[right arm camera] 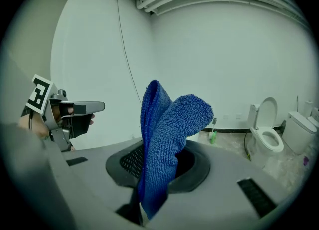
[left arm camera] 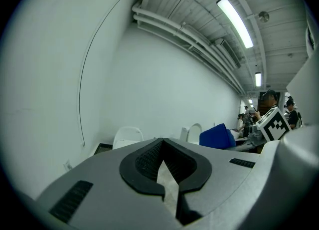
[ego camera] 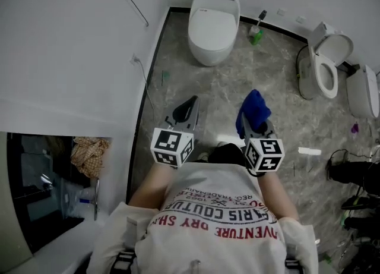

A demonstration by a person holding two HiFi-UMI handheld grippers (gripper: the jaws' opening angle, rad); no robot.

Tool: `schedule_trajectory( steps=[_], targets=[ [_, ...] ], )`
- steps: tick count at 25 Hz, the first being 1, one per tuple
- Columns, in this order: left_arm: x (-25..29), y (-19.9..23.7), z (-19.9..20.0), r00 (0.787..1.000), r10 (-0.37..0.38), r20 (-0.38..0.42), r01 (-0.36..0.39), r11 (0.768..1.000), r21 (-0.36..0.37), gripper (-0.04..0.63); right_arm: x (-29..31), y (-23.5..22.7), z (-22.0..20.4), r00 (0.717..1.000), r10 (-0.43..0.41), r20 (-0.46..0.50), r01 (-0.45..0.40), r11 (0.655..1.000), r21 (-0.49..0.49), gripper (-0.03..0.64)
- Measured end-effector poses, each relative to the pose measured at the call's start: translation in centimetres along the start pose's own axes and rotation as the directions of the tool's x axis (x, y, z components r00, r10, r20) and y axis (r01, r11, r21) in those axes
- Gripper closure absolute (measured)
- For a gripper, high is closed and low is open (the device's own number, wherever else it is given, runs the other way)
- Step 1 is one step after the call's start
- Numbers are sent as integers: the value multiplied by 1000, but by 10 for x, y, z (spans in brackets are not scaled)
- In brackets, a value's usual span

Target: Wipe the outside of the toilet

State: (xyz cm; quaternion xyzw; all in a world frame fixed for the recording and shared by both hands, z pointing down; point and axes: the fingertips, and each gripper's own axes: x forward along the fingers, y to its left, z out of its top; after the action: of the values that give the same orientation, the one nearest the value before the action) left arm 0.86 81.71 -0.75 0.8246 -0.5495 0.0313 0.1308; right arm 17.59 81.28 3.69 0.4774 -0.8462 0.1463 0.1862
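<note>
A white toilet [ego camera: 212, 24] with its lid down stands at the far wall, well ahead of both grippers; it also shows low in the left gripper view as toilet [left arm camera: 127, 136]. My right gripper [ego camera: 253, 119] is shut on a blue cloth [ego camera: 254, 107], which stands up folded between the jaws as cloth [right arm camera: 167, 139] in the right gripper [right arm camera: 159, 154] view. My left gripper [ego camera: 190, 103] is held level beside it with nothing in it, jaws together [left arm camera: 162, 141]. The two grippers sit side by side at waist height, pointing toward the toilets.
A second toilet [ego camera: 322, 68] with its lid up stands at the right, and a third [ego camera: 363, 91] beyond it. A green bottle [ego camera: 256, 34] sits by the far wall. A white wall [ego camera: 71, 59] runs close on the left. Cables and dark gear [ego camera: 350, 175] lie at the right.
</note>
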Motion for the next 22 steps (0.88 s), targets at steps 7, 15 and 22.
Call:
schedule_trajectory(
  steps=[7, 15, 22],
  targets=[
    [70, 37, -2, 997, 52, -58, -53, 998, -19, 591, 70, -53, 18, 999, 17, -32, -15, 999, 38, 534],
    [219, 86, 43, 992, 106, -71, -108, 994, -20, 591, 194, -161, 92, 997, 58, -51, -57, 998, 26, 534],
    [360, 139, 91, 989, 139, -52, -141, 989, -46, 591, 305, -255, 155, 994, 62, -90, -57, 997, 61, 534]
  ],
)
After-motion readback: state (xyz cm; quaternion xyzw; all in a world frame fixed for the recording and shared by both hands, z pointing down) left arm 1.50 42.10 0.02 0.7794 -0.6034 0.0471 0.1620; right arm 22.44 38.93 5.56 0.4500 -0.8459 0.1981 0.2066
